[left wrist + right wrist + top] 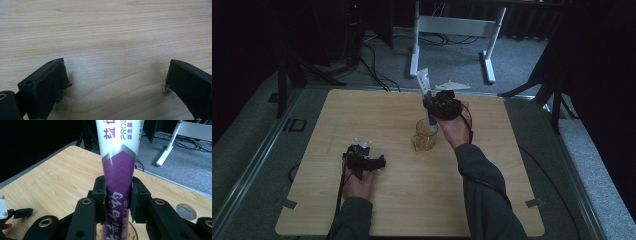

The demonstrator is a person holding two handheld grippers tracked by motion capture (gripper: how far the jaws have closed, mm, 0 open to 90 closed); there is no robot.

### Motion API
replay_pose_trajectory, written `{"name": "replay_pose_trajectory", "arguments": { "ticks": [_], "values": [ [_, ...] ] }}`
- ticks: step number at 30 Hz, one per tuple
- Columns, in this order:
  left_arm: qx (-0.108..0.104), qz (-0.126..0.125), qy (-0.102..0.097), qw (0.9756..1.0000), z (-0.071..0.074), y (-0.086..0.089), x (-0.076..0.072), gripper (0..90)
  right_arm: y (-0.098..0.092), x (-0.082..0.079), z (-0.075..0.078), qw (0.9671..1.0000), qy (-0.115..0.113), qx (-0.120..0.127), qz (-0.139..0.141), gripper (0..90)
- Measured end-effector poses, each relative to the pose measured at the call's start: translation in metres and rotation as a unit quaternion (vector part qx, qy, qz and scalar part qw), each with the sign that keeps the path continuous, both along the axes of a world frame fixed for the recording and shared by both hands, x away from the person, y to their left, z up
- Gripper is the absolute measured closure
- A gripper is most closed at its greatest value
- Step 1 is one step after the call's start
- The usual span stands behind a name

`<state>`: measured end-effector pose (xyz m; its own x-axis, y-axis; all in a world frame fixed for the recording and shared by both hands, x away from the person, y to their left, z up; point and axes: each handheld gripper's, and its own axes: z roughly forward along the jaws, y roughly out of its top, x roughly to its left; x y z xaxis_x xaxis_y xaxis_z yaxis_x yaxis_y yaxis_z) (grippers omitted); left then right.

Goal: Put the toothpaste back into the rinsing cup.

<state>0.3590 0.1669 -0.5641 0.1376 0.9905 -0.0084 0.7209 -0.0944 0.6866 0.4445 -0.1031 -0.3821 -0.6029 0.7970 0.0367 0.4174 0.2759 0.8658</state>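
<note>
Toothpaste tube (pixel 117 170), clenched in your right tool (pixel 430 107), could tip the glass cup (pixel 424 136) mid-surface; left tool (pixel 115 82) rests released.

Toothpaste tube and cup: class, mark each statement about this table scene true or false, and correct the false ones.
1. The right gripper is shut on the toothpaste tube. True.
2. The tube lies flat on the table. False: it is held upright, lower end in the clear cup.
3. The left gripper holds the cup. False: its jaws stand open over bare wood.
4. The tube is purple and white. True.
</note>
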Motion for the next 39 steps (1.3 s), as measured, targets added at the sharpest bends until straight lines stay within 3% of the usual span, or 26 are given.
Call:
{"name": "replay_pose_trajectory", "arguments": {
  "ticks": [39],
  "values": [
    [0.0, 0.001, -0.001, 1.0, 0.0, 0.0, 0.0, 2.8, 0.009, 0.012, -0.019, 0.9997, 0.012, -0.017, -0.015, 69.6]
  ]
}}
